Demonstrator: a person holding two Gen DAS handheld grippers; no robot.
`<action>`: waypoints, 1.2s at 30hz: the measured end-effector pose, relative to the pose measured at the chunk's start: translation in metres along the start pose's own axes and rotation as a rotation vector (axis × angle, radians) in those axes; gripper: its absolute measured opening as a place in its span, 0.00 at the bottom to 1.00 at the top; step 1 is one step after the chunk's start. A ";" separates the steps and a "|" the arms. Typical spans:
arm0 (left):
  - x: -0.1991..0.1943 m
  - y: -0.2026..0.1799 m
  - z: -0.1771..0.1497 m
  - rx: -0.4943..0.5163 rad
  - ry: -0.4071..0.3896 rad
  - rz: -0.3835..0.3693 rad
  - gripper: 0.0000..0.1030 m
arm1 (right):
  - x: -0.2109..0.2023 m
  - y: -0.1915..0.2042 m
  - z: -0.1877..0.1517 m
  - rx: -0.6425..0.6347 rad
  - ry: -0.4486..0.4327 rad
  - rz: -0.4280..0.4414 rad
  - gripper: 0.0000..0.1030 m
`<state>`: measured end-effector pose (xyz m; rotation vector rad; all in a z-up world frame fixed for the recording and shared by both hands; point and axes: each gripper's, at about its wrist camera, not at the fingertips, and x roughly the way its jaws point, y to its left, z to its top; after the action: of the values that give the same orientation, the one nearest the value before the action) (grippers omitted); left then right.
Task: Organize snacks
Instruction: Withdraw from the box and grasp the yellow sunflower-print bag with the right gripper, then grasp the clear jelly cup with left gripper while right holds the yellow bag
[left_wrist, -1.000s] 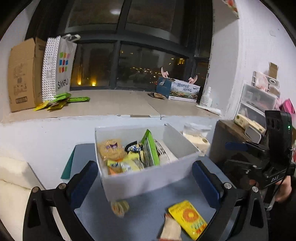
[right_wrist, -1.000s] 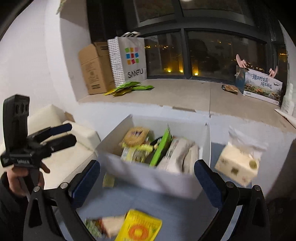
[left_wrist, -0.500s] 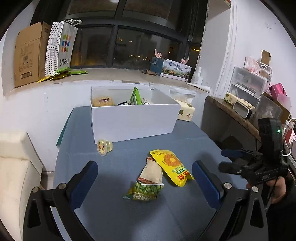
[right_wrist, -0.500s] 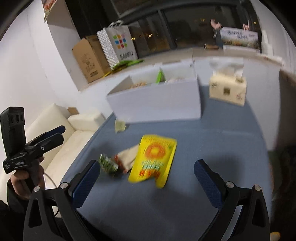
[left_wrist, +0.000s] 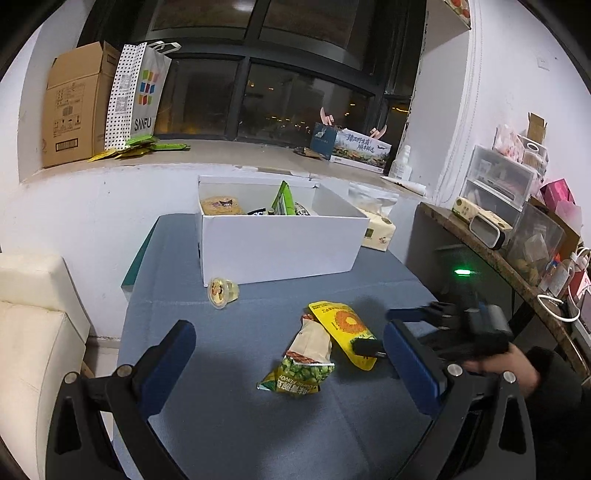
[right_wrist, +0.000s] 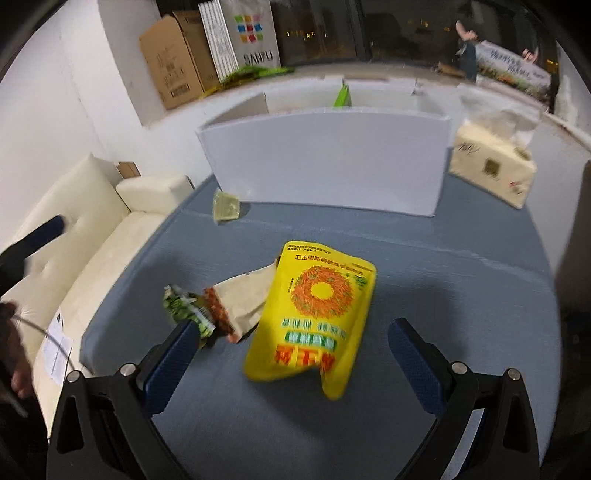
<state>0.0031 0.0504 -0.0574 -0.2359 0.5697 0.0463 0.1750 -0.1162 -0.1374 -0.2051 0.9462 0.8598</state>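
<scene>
Two open grippers over loose snacks on the blue table.

The right gripper holds its fingers wide apart and empty around the near end of the yellow sunflower-seed bag; the left gripper is likewise spread and holds nothing. Beside the yellow bag lie a beige packet and a green pea packet, overlapping. Farther off, a small jelly cup sits just before the white box, which holds several snacks. A tissue pack stands beside the box.
</scene>
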 end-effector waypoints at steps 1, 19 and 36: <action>-0.001 0.000 -0.001 0.000 0.000 0.002 1.00 | 0.009 -0.001 0.003 0.000 0.021 -0.006 1.00; 0.016 0.010 -0.005 -0.001 0.032 0.023 1.00 | 0.023 -0.018 -0.007 -0.009 0.029 -0.038 0.31; 0.209 0.056 0.026 0.050 0.301 0.144 1.00 | -0.080 -0.019 -0.021 0.042 -0.201 0.006 0.31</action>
<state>0.1864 0.1069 -0.1603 -0.1538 0.8862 0.1372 0.1521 -0.1843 -0.0912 -0.0777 0.7765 0.8484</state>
